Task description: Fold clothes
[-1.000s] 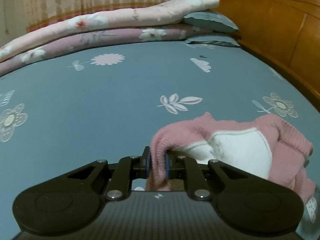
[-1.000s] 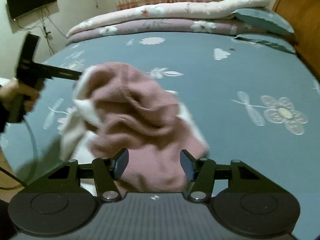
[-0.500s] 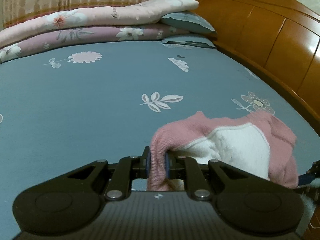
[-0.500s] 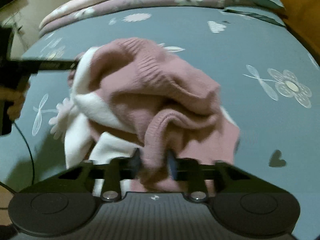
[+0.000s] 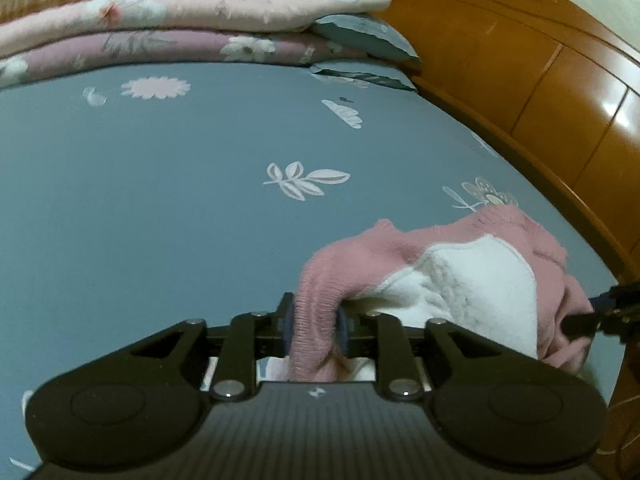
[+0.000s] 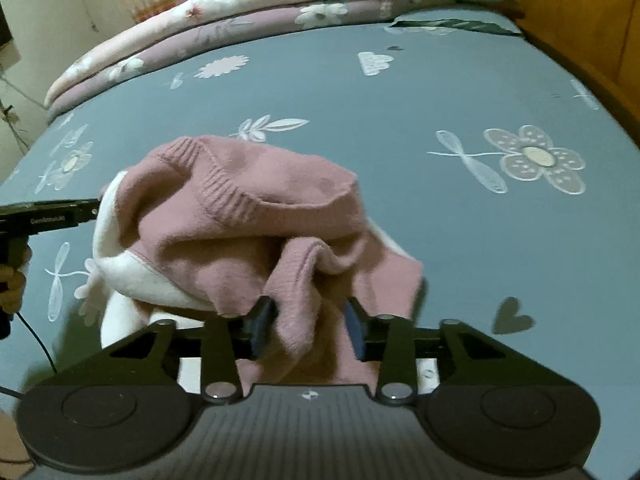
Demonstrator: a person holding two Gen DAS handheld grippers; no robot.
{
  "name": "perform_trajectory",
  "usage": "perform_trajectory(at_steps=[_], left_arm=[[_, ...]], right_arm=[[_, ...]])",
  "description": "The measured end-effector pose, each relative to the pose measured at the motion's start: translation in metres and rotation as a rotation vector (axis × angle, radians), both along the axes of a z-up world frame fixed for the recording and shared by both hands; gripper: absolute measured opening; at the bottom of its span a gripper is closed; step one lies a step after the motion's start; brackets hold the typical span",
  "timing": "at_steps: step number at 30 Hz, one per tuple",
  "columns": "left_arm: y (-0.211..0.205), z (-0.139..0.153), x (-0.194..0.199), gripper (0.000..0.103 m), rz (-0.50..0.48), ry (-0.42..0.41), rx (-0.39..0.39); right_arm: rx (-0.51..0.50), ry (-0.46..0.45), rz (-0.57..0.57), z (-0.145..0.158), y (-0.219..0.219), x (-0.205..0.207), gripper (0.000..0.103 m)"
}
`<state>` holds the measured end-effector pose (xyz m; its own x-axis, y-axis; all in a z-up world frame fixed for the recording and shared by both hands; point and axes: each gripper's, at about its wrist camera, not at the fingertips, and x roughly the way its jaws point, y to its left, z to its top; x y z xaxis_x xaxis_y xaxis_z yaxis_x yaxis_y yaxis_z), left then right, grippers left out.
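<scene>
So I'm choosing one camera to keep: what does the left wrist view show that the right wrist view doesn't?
Only the left wrist view shows the long wooden headboard and the left tool pinching a pink fold. Only the right wrist view shows a hand, the sweater's ribbed neckline, and the right tool, which has just been opening around loose knit. Both show the sweater, bedsheet and stacked quilts.

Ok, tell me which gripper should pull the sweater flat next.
Left, probably. The left gripper pinches a sweater edge; the right gripper has just been opening, fabric loose between its fingers.
</scene>
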<state>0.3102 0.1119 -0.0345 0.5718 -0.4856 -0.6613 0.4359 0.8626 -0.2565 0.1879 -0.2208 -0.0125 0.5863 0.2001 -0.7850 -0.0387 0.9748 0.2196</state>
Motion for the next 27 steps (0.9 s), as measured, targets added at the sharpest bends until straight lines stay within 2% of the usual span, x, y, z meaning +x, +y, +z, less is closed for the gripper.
perform_trajectory(at_steps=[2, 5, 6, 7, 8, 9, 11, 14, 16, 21, 25, 27], left_arm=[[0.003, -0.003, 0.001, 0.032, 0.019, 0.008, -0.02], [0.006, -0.011, 0.006, 0.035, 0.04, 0.055, -0.07], [0.006, -0.013, 0.006, 0.035, 0.043, 0.071, -0.088], [0.006, -0.015, 0.004, 0.034, 0.045, 0.078, -0.107], [0.006, -0.017, 0.003, 0.031, 0.046, 0.085, -0.123], [0.004, -0.017, 0.0, 0.025, 0.05, 0.087, -0.126], [0.0, -0.014, -0.008, 0.014, 0.062, 0.071, -0.107], [-0.007, -0.005, -0.021, 0.012, 0.097, 0.024, -0.06], [-0.008, 0.003, -0.027, 0.011, 0.115, -0.001, -0.047], [-0.018, 0.03, -0.038, 0.011, 0.149, -0.092, 0.041], [-0.028, 0.042, -0.039, 0.011, 0.161, -0.125, 0.092], [-0.031, 0.048, -0.041, 0.011, 0.171, -0.137, 0.114]], right_arm=[[0.037, 0.009, 0.008, -0.004, 0.0, 0.009, 0.052], [0.062, 0.018, 0.033, -0.009, -0.003, 0.014, 0.05], [0.07, 0.018, 0.043, -0.01, -0.005, 0.014, 0.046], [0.075, 0.017, 0.054, -0.01, -0.006, 0.013, 0.032], [0.068, 0.015, 0.065, -0.01, -0.008, 0.012, 0.026], [0.056, 0.012, 0.076, -0.009, -0.011, 0.011, 0.024], [0.047, 0.007, 0.094, -0.009, -0.018, 0.009, 0.019], [0.032, -0.004, 0.104, -0.008, -0.032, 0.005, 0.013], [0.023, -0.014, 0.108, -0.007, -0.042, 0.003, 0.013], [-0.012, -0.06, 0.117, 0.003, -0.063, -0.002, 0.012], [-0.019, -0.101, 0.128, 0.014, -0.073, -0.01, 0.012], [-0.055, -0.121, 0.14, 0.019, -0.074, -0.01, 0.012]])
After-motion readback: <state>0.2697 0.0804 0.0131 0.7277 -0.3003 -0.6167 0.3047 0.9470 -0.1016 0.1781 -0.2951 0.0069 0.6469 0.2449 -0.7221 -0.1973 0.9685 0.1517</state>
